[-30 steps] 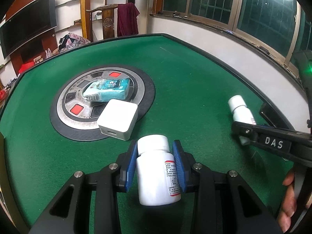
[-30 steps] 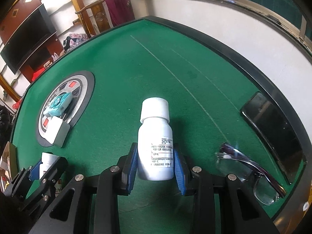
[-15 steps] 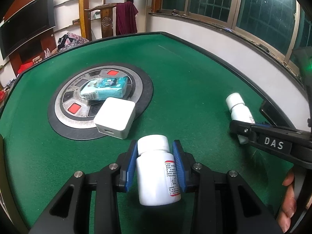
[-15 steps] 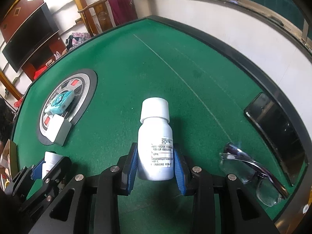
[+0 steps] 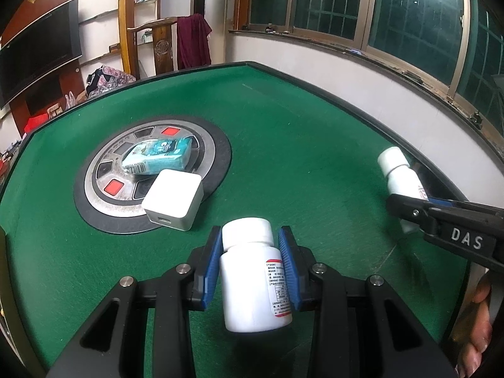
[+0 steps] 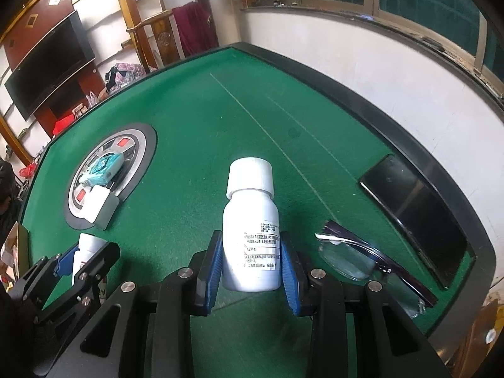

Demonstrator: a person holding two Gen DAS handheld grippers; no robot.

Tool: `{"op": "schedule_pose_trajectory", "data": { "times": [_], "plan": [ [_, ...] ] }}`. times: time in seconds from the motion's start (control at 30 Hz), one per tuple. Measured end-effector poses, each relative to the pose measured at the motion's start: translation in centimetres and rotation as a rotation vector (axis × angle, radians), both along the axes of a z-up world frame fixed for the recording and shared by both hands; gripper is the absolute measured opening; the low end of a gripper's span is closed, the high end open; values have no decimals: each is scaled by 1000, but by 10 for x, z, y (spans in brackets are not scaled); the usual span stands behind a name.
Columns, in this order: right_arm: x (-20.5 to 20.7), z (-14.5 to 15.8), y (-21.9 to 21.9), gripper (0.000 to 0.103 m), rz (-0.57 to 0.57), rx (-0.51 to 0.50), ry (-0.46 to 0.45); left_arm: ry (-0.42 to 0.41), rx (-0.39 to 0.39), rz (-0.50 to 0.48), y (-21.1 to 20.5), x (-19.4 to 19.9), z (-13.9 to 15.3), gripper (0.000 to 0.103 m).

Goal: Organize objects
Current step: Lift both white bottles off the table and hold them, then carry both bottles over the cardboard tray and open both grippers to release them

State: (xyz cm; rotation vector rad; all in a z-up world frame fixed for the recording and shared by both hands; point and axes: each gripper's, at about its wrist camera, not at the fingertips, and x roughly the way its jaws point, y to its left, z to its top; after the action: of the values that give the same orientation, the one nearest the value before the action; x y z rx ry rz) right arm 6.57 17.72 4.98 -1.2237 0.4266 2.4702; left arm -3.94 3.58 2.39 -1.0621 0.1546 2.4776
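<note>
My left gripper [image 5: 249,245] is shut on a white pill bottle [image 5: 252,277] with a red-edged label, held above the green felt. My right gripper [image 6: 250,252] is shut on a second white bottle [image 6: 250,220], its cap pointing away from me. In the left wrist view that second bottle [image 5: 398,173] shows at the far right in the right gripper's jaws. In the right wrist view the left gripper [image 6: 85,255] appears at lower left with its bottle [image 6: 86,245] partly hidden.
A round metal disc [image 5: 107,170] in the green table [image 5: 283,141] carries a teal packet [image 5: 157,156] and a white charger cube [image 5: 173,198]. Glasses [image 6: 362,252] and a black phone [image 6: 412,211] lie near the right rim. A person's fingers [image 5: 478,321] show at the right edge.
Both bottles stay gripped. The right gripper has drifted a little with its bottle; the table scene has shifted slightly in its view. The left gripper has hardly moved.
</note>
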Motion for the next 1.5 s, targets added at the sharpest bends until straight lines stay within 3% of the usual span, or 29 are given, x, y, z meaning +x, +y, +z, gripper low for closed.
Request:
{"op": "schedule_pose_trajectory", "data": {
  "times": [0.2, 0.37, 0.5, 0.63, 0.93, 1.1, 1.33, 1.5],
  "plan": [
    [14, 11, -4, 37, 16, -9, 28, 45, 2, -12, 3, 11, 11, 35],
    [24, 23, -15, 37, 47, -6, 57, 65, 59, 10, -8, 20, 27, 35],
    [26, 30, -31, 37, 91, 2, 71, 109, 63, 26, -16, 34, 43, 35],
    [22, 36, -56, 37, 158, 9, 78, 103, 84, 47, -37, 44, 55, 35],
    [9, 41, -129, 37, 333, 10, 84, 117, 101, 178, -122, 55, 82, 35],
    [2, 39, -166, 37, 420, 17, 69, 116, 67, 241, -158, 56, 80, 35],
    [-21, 43, -212, 38, 543, 17, 56, 84, 79, 315, -216, 61, 81, 35],
    [-34, 44, -273, 38, 711, -14, 52, 59, 53, 424, -280, 67, 79, 35]
  ]
}}
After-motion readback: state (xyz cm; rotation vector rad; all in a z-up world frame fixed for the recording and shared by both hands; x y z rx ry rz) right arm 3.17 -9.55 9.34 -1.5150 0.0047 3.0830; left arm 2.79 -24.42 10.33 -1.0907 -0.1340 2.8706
